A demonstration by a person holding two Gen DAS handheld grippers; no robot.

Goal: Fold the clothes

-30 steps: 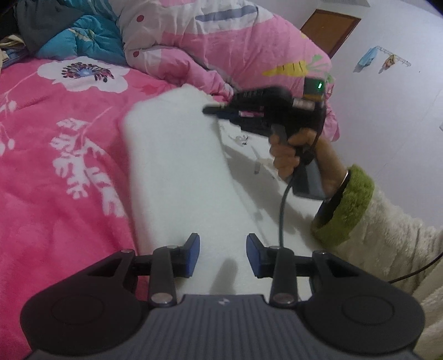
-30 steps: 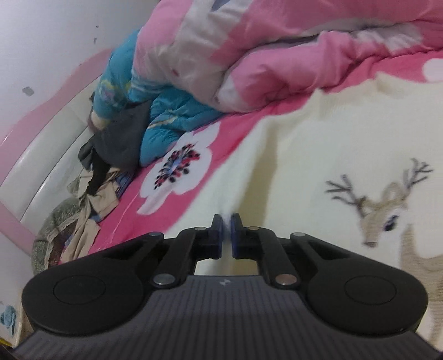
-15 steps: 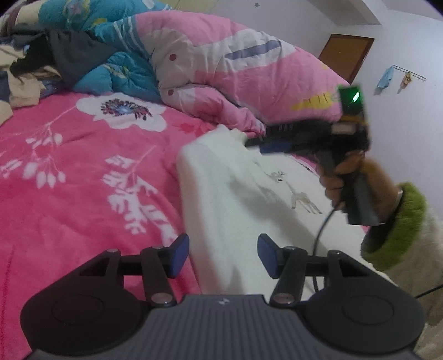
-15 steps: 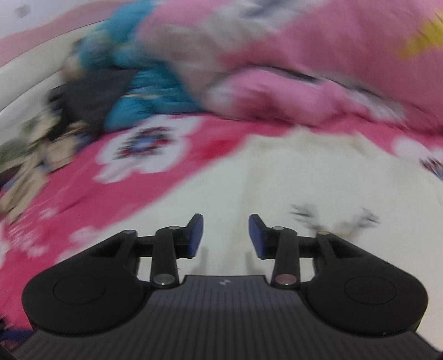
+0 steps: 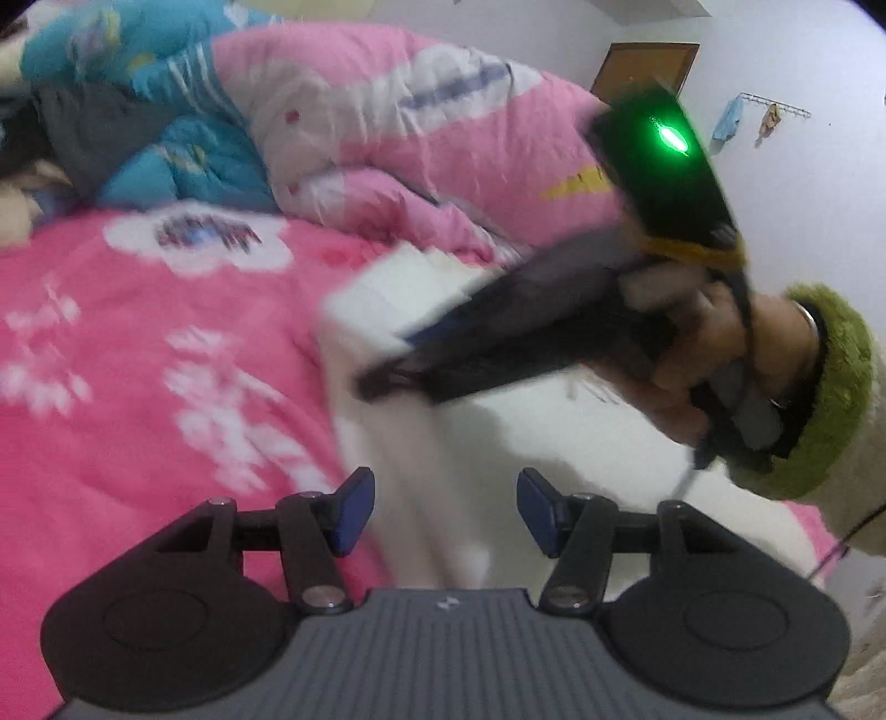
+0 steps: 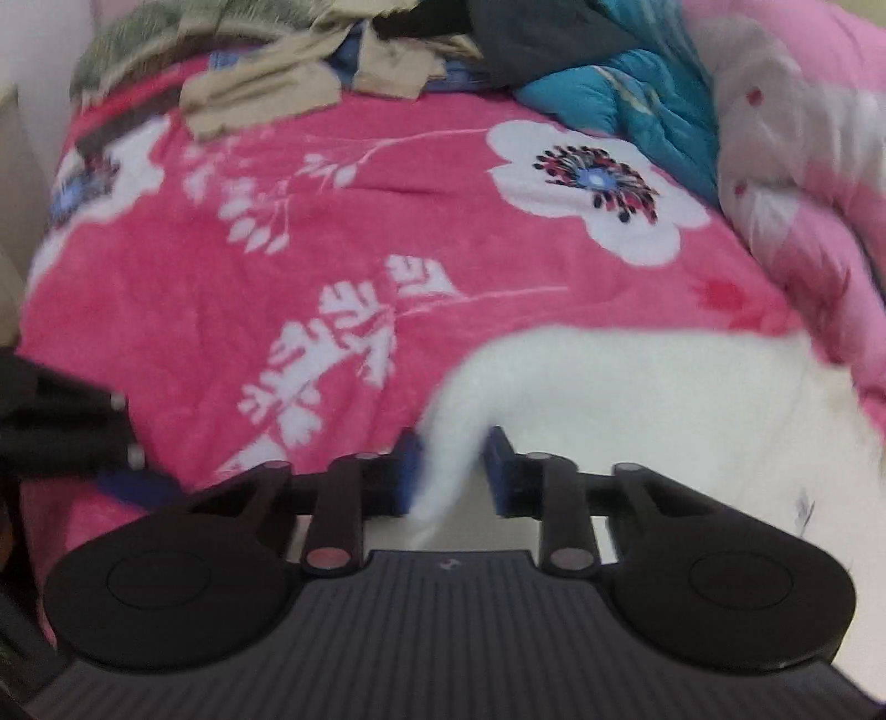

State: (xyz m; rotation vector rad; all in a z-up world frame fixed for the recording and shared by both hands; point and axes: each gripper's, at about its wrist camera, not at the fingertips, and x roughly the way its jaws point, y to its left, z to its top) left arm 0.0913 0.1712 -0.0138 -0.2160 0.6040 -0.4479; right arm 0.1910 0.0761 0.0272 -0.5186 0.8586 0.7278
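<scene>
Lying across the pink floral blanket (image 6: 232, 310), the white sweater (image 6: 653, 399) sits at the right side of the bed, its far end just beside the bunched pink quilt (image 5: 387, 144). Beyond the blanket's big white flower (image 6: 598, 188) lie a teal quilt (image 6: 626, 105), a dark garment (image 6: 531, 39) and crumpled tan clothes (image 6: 266, 94) heaped at the bed's far edge. On the wall in the left wrist view are a brown door (image 5: 648, 66) and a small rack of hooks (image 5: 775, 108).

A raised fold of the sweater's near edge stands between the pads of the right gripper (image 6: 451, 473), whose jaws are closing on it; the left pad touches the cloth, while a gap shows at the right pad. In the left wrist view that same tool crosses the middle of the picture, blurred, with a green light (image 5: 670, 138) on its body, gripped by a hand (image 5: 714, 354) in a green fuzzy cuff (image 5: 836, 387). It hides much of the sweater's middle and far end.

The left gripper (image 5: 443, 509) hovers over the sweater's near edge with its fingers apart and nothing between them.

A second ago the right gripper's pads were pressed together over the sweater's deer pattern, far from this edge; half a second ago they were spread wide. The left gripper's fingers stood closer together a second ago and have widened since. The right hand has also swung nearer to the left gripper's camera.
</scene>
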